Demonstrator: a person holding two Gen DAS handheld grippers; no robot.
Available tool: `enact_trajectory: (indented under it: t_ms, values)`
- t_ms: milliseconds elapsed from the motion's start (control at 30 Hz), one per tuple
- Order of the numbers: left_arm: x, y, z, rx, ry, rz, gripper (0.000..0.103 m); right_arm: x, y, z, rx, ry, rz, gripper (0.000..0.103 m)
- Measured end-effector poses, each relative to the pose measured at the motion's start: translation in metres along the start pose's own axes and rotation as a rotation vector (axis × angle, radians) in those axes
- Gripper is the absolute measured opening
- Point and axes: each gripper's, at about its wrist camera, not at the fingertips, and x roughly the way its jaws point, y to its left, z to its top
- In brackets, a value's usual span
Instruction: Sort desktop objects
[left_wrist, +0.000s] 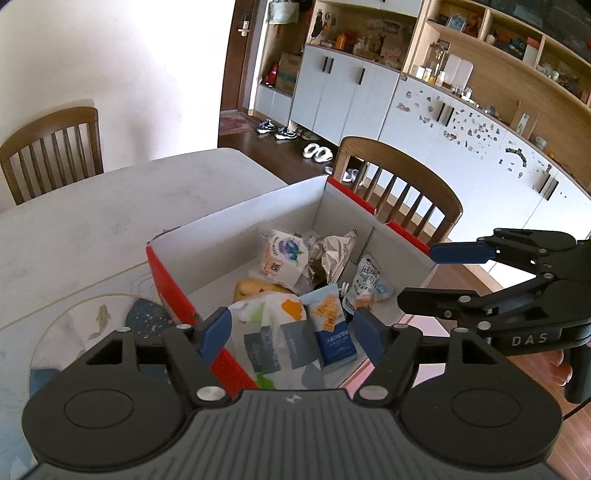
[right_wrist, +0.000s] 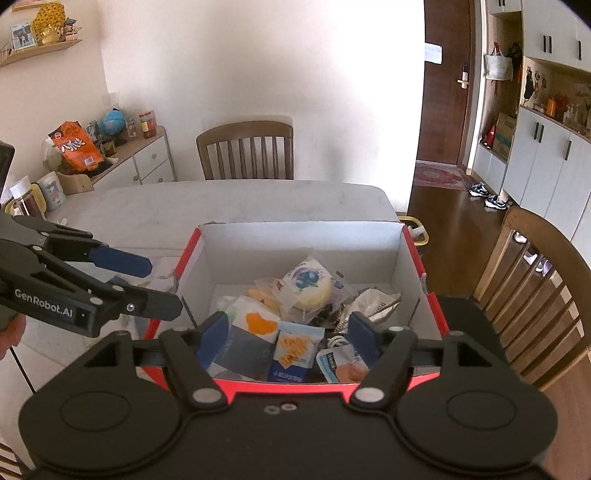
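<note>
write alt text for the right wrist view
An open red-sided cardboard box with white inner walls sits on a pale marble-look table, filled with packaged snacks, including a blue cracker packet. The right hand-held gripper hangs open above it, empty; the left hand-held gripper enters from the left, also open.

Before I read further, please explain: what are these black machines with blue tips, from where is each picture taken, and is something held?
They are not robot arms. A person holds one hand tool in each hand, and each tool has two fingers and its own camera looking forward along them. The left tool's camera shows the left gripper below and the right gripper at the side. The right tool's camera shows the opposite view. Both hover over an open red box on a pale table. Snack packets lie inside the box, such as a blue packet and a blueberry bun. Both grippers are open and hold nothing.
</note>
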Motion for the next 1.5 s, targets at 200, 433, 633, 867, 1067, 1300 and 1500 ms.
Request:
enact_trajectory:
  t_ms: [200,433,633,867,1067,1300,1500]
  values:
    - [-0.008,0.007,-0.006,-0.008,-0.006,-0.003,0.083,-0.007,0.013,-0.002,0.01,-0.019,-0.006,0.082]
    - [-0.019,0.011,-0.014,-0.005,-0.026,-0.016,0.103,-0.018,0.024,-0.007,0.023,-0.042,-0.041,0.089]
    - [-0.029,0.015,-0.023,-0.008,-0.033,-0.02,0.103,-0.029,0.035,-0.012,0.037,-0.065,-0.074,0.092]
    - [-0.048,0.012,-0.03,0.002,-0.052,-0.022,0.103,-0.04,0.048,-0.018,0.03,-0.08,-0.097,0.092]
    - [-0.06,0.009,-0.04,0.002,-0.048,-0.011,0.103,-0.046,0.056,-0.023,0.023,-0.083,-0.11,0.092]
    - [-0.069,0.006,-0.05,-0.014,-0.031,-0.016,0.103,-0.052,0.062,-0.028,0.035,-0.082,-0.109,0.092]
    - [-0.074,0.003,-0.052,-0.006,-0.042,0.002,0.103,-0.056,0.066,-0.031,0.036,-0.101,-0.117,0.092]
